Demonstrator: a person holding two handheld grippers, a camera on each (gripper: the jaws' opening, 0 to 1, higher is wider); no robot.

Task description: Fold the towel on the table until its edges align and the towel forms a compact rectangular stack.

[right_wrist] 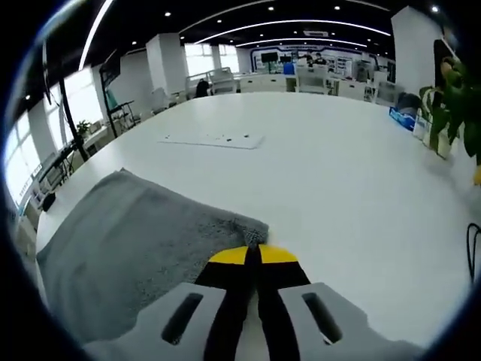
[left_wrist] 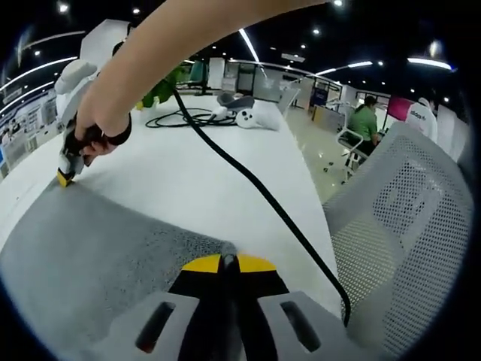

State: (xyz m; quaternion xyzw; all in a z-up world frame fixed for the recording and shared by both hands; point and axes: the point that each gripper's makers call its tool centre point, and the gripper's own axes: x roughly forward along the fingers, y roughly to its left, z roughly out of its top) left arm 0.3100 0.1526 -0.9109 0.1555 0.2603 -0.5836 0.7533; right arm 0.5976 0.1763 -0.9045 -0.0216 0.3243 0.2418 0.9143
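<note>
Towel [left_wrist: 90, 248] corners in both hand-held grippers

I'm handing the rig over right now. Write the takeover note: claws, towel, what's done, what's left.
Left claw: shut on a corner of the grey towel.
Right claw: shut on another towel corner; it also shows in the left gripper view, at the towel's far corner.
Towel lies mostly flat on the white table, both pinched corners along one edge.
Done: both corners gripped.
Left: carry the pinched edge over to the opposite edge, align, then likely fold again into a compact rectangle.
A black cable crosses the table nearby; keep it clear of the fold.
</note>
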